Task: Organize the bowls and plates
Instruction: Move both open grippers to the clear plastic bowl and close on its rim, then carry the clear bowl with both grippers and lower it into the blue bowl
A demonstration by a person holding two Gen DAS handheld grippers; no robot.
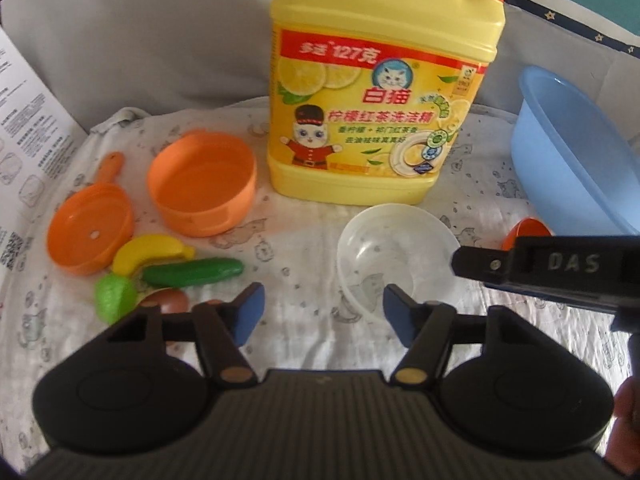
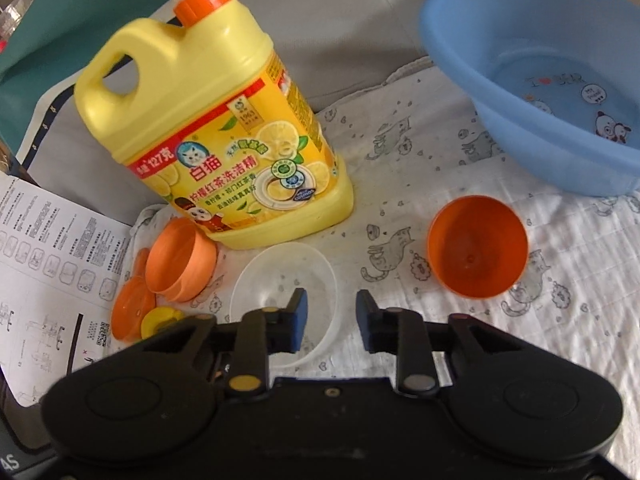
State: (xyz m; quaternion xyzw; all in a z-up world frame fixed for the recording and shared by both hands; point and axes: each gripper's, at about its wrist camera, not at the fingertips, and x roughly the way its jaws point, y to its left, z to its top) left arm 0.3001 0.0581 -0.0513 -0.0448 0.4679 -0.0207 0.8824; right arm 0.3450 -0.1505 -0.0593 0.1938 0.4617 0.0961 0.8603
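nothing sorted yet, by look of it. clear bowl (image 2: 286, 280) sits on cloth (image 2: 420, 160) in front of detergent jug (image 2: 216, 140); orange bowl (image 2: 476, 246) well apart on its right, blue basin (image 2: 532, 80) beyond and bare. my right gripper (image 2: 331, 320) narrowed but not pressing, clear bowl's near rim between jaws. my left gripper (image 1: 323, 312) half open, holding nothing, just beside same bowl. orange pot (image 1: 202, 184) and pan (image 1: 90, 236) unmoved-looking at far left.
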